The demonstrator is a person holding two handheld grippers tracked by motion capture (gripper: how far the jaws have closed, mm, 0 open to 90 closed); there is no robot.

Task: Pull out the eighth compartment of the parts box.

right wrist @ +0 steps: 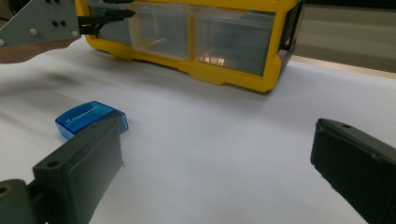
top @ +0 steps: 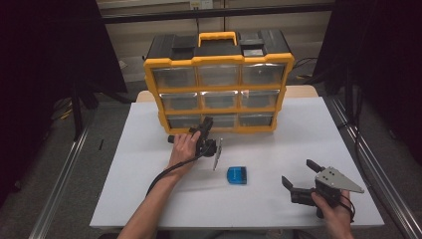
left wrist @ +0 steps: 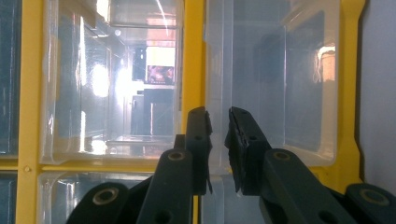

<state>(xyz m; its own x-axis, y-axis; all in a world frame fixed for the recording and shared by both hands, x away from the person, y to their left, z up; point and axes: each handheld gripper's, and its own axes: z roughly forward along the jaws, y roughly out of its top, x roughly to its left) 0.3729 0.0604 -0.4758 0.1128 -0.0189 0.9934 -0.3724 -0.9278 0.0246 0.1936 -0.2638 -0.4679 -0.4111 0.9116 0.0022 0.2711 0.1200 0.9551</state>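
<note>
The left gripper (top: pixel 205 125) is reaching up against the bottom row of the yellow drawer cabinet (top: pixel 219 87), which is standing at the far middle of the white worktop (top: pixel 149 149). The person's left hand (top: pixel 183 148) is wrapping around its body, with the cable trailing back along the forearm. In the left gripper view its two black jaws are standing nearly closed, with a thin gap between them, right in front of the clear drawer fronts (left wrist: pixel 112 93) and the yellow divider (left wrist: pixel 192 60) between two drawers. A thin edge of clear plastic seems to be sitting in that gap, but I cannot tell whether the pads are pressing on it. In the right gripper view one of the lower clear drawers (right wrist: pixel 161 30) is sticking out a little from the cabinet face, just beside the left gripper's tips.

The right gripper (top: pixel 298 174) is resting low at the near right of the worktop, held in the right hand (top: pixel 332 209), with the grey three-cornered plate on top. Its jaws are standing wide apart and are holding nothing; bare worktop is lying between them.

A small blue box (top: pixel 237 175) is lying flat on the worktop between the two grippers, well apart from the cabinet and touched by neither.
</note>
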